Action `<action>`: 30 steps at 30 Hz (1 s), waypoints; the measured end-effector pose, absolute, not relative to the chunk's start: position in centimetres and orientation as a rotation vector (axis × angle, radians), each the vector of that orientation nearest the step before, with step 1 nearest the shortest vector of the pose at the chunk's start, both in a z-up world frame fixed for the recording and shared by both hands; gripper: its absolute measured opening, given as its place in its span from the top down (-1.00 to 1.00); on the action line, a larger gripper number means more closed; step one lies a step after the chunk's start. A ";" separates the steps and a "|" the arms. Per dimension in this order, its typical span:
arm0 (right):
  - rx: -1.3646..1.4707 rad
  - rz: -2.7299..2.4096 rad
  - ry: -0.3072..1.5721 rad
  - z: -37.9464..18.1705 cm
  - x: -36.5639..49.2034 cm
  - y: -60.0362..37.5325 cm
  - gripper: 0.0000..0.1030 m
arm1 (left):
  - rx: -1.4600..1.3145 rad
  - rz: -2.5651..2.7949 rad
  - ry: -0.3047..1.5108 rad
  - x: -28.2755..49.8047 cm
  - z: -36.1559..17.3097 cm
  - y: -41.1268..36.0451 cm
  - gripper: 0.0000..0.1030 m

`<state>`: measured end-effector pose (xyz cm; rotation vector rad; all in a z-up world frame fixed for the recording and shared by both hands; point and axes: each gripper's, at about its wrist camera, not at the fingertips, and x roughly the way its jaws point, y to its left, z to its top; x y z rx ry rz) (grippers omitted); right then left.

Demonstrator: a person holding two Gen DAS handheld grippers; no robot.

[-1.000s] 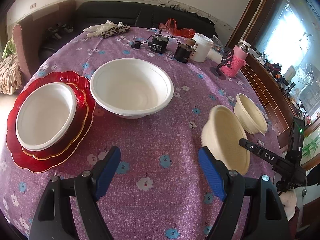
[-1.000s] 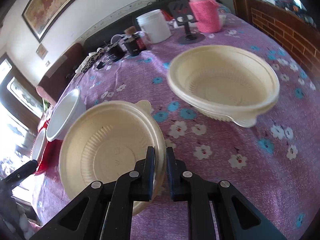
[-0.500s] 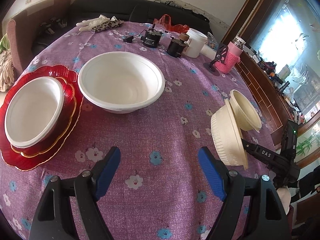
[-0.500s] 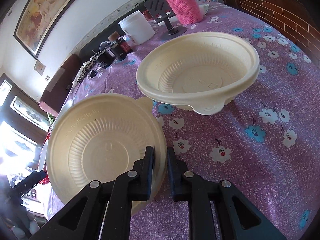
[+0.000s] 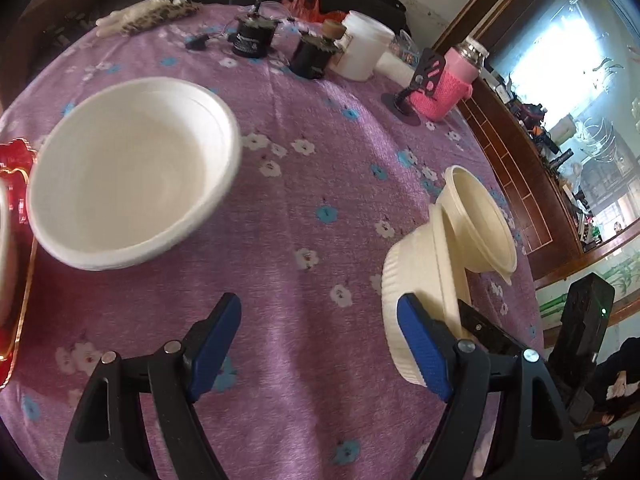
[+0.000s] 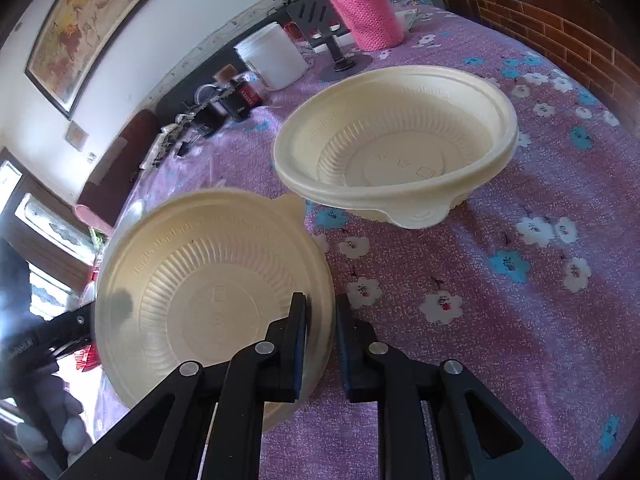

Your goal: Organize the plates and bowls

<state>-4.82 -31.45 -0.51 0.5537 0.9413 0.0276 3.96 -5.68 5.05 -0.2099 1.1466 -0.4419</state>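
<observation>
Two cream bowls sit close: the right gripper (image 6: 320, 336) pinches the tilted cream bowl (image 6: 208, 292) by its rim beside the resting cream bowl (image 6: 400, 148), likely for nesting; the left gripper (image 5: 320, 344) hangs spread, empty.

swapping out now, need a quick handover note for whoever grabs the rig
Right gripper: shut on the rim of a cream bowl, held tilted beside the second cream bowl on the table.
Left gripper: open, empty, over the cloth near the white bowl.
Red plates: at the left edge.
Done: cream bowl picked up.
Left: probably nest it into the second cream bowl, then sort the white bowl.
</observation>
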 end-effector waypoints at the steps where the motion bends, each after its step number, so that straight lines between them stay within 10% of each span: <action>1: 0.548 0.017 0.941 -0.5 -4.9 -31.5 0.69 | -0.208 -0.436 1.142 4.0 5.1 -5.9 -0.54; 20: 0.509 0.043 0.915 0.7 -5.1 -29.7 0.67 | -0.190 -0.492 1.167 3.5 3.5 -7.4 -0.52; 24: 0.485 0.047 0.922 0.6 -5.1 -29.3 0.69 | -0.158 -0.527 1.225 3.1 2.1 -8.3 0.70; 30: 0.470 0.067 0.891 1.9 -5.4 -28.2 0.71 | -0.157 -0.494 1.141 1.7 3.9 -6.8 0.70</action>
